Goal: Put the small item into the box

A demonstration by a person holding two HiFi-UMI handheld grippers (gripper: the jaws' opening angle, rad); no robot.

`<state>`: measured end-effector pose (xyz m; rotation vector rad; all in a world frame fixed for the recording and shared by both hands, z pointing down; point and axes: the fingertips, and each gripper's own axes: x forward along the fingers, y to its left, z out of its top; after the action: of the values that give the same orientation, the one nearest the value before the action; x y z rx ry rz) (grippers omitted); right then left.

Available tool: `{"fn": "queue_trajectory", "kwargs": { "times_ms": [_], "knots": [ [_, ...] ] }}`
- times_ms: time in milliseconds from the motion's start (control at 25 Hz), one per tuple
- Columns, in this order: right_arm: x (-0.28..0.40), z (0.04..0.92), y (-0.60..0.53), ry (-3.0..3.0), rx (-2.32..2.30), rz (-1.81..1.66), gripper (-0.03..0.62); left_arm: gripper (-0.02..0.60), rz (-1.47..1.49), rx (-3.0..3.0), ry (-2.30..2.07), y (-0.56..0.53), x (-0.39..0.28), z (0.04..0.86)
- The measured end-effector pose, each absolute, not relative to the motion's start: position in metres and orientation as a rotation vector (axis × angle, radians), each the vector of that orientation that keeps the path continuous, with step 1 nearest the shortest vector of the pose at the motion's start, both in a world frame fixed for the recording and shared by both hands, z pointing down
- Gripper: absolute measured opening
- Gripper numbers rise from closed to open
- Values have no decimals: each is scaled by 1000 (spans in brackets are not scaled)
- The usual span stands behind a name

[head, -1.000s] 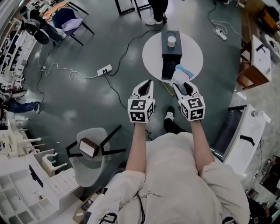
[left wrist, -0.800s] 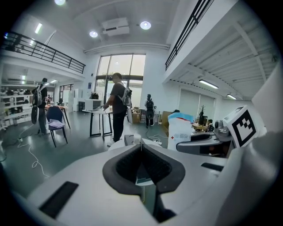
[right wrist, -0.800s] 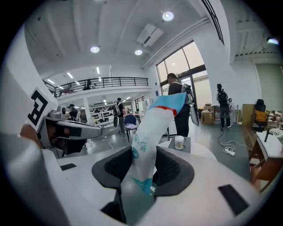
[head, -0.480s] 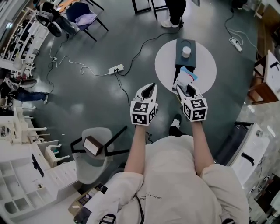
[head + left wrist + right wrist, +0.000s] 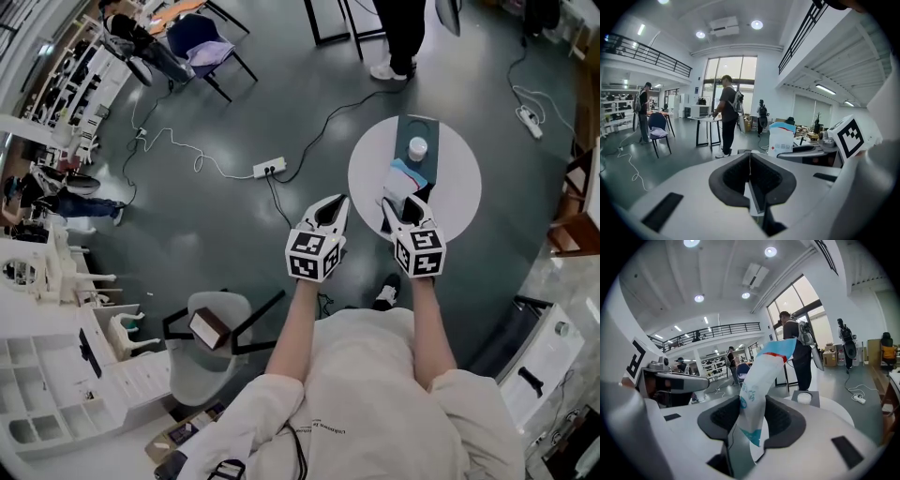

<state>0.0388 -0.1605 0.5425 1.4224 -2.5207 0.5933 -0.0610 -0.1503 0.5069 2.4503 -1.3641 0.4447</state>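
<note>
the right gripper [image 5: 401, 201] is clamped on a soft white packet with a blue top [image 5: 761, 376], holding it over the round white table [image 5: 455, 202], near the dark rectangular box [image 5: 413, 127]. beside it, the left gripper [image 5: 750, 174] has its jaws together on nothing.

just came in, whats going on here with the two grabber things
A person holds a tool in each hand. The right tool is clamped on a white and blue packet, held near the round table where the dark box stands. The left tool is shut and empty beside it. The packet is not yet in the box.
</note>
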Motion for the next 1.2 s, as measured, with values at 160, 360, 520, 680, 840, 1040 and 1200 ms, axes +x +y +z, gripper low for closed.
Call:
{"fn": "queue_trajectory", "kwargs": {
  "times_ms": [160, 360, 520, 680, 840, 1040, 1200],
  "knots": [
    [48, 555, -177, -2497, 1418, 637, 184, 21, 463, 2420, -1347, -158, -52, 524],
    [48, 571, -197, -2459, 1423, 694, 184, 21, 512, 2403, -1325, -175, -61, 536],
    [49, 578, -218, -2428, 1447, 706, 184, 21, 478, 2401, -1284, -204, -61, 541],
    [47, 575, -253, -2391, 1513, 687, 184, 21, 491, 2447, -1188, -236, -54, 547],
    [51, 569, -278, -2357, 1578, 685, 184, 21, 489, 2502, -1094, -272, -39, 541],
    [62, 576, -298, -2277, 1641, 694, 184, 21, 488, 2551, -983, -307, -19, 542],
    [67, 583, -311, -2214, 1705, 722, 184, 21, 511, 2570, -899, -325, -14, 549]
  ]
}}
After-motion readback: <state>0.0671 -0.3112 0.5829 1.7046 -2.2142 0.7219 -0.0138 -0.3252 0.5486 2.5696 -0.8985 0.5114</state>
